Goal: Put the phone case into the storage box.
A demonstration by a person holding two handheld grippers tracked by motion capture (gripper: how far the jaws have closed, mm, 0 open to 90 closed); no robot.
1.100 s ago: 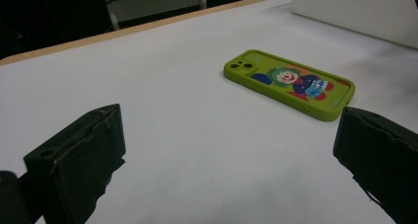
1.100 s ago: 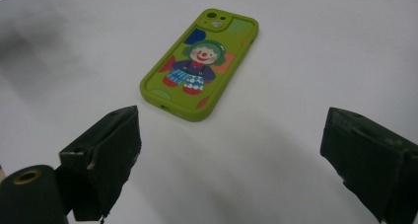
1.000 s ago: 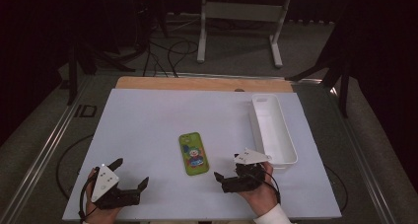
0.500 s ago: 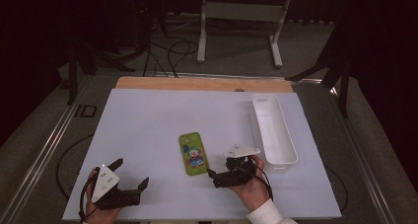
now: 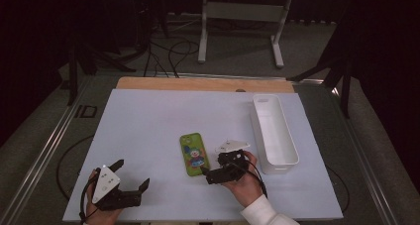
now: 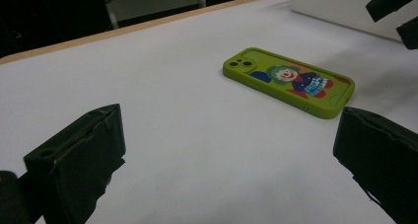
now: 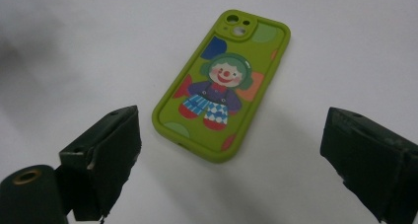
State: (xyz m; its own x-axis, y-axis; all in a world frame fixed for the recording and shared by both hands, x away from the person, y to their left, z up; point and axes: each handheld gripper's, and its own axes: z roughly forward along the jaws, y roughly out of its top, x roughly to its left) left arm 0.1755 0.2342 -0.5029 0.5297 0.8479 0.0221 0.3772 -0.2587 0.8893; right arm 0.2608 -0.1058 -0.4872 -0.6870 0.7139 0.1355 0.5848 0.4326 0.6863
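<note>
**Right gripper poised at the green phone case**

Dark floor, loose cables and a grey metal stand (image 5: 242, 17) lie beyond the white table top (image 5: 163, 116), which has a strip of pale wood (image 5: 198, 84) along its far edge.

On the near middle of that surface lies a lime-green phone case printed with a cartoon clown (image 5: 193, 154), flat, picture side up, its camera cut-out towards the far side.

The right gripper (image 5: 214, 174) is held in a hand with a white sleeve (image 5: 262, 214) and sits just beside the near right corner of the case, tips pointing left towards it. In the right gripper view the case (image 7: 222, 83) lies ahead, between the two black jaws, which stand wide apart and touch nothing.

The left gripper (image 5: 131, 178) is held low at the near left corner of the table, well apart from the case, jaws wide and empty. Its view shows the case (image 6: 288, 81) farther off on the bare white surface.

A long white rectangular plastic tray (image 5: 275, 131) stands to the right of the case, near the right hand.
</note>
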